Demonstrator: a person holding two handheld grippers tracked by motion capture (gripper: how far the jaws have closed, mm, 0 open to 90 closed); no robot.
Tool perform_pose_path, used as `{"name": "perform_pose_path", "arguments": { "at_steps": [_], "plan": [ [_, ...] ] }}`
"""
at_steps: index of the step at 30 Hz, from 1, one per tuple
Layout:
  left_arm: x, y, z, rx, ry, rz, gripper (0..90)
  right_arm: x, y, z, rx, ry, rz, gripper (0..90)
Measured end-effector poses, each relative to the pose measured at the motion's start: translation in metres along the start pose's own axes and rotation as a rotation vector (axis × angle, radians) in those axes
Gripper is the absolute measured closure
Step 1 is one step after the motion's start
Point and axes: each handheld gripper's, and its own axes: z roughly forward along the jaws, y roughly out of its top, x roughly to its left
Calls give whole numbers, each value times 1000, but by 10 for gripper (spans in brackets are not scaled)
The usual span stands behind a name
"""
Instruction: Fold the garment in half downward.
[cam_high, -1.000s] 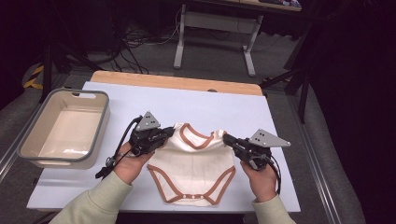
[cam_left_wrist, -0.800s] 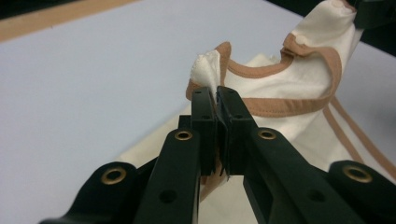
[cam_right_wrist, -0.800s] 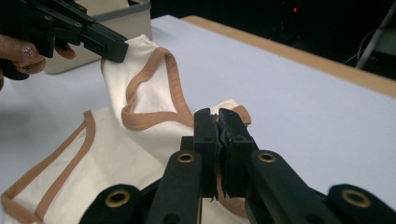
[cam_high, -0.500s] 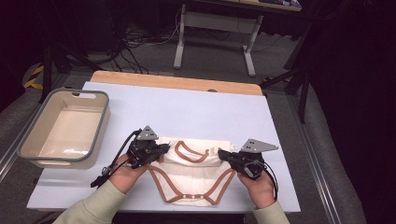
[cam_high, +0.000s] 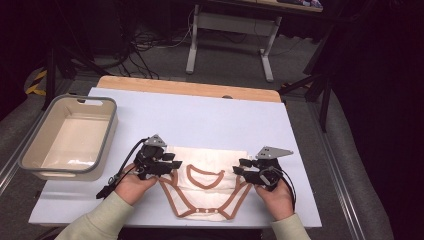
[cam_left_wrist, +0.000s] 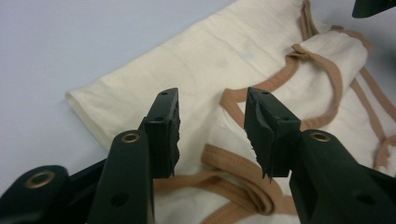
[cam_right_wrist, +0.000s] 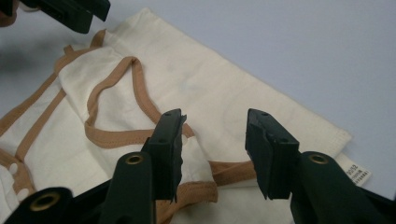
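Both grippers low over the garment, one at each side. Cream baby bodysuit (cam_high: 207, 187) w/ tan trim lies folded on the light tabletop (cam_high: 200, 120), near my edge, top part folded down over the body, neckline loop in the middle.

L gripper (cam_high: 175, 164) at the garment's left shoulder: jaws have just been opening, now partly apart. In the left gripper view the bodysuit (cam_left_wrist: 224, 74) cloth and tan trim sit in the gap below the tips, pads not pressing on it, so nothing gripped.

R gripper (cam_high: 240, 167) at the right shoulder, same story: jaws just opened partway. In the right gripper view the bodysuit (cam_right_wrist: 210, 88) fold and trim lie between the jaws, released; a small label (cam_right_wrist: 357, 173) sticks out at the fold's corner.

Grey-rimmed bin (cam_high: 107, 132) sits at the table's left, well apart from the garment.
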Motion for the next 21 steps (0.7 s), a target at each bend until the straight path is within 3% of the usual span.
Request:
{"name": "perform_pose_path", "arguments": {
  "at_steps": [3,6,11,14,17,21],
  "plan": [
    [0,4,9,44,-21,10,611,1,3,9,56,25,-28,622],
    [-3,2,19,102,-27,49,632,3,3,18,116,59,-52,639],
    [-5,-1,29,182,-44,72,672,2,-3,33,197,81,-80,581],
    [-7,-2,30,196,-45,84,746,3,-6,36,205,95,-97,639],
    [-8,-1,27,195,-63,78,847,4,-5,35,209,109,-100,811],
    [-13,1,13,142,-85,97,857,9,0,21,161,115,-129,820]
  ]
}}
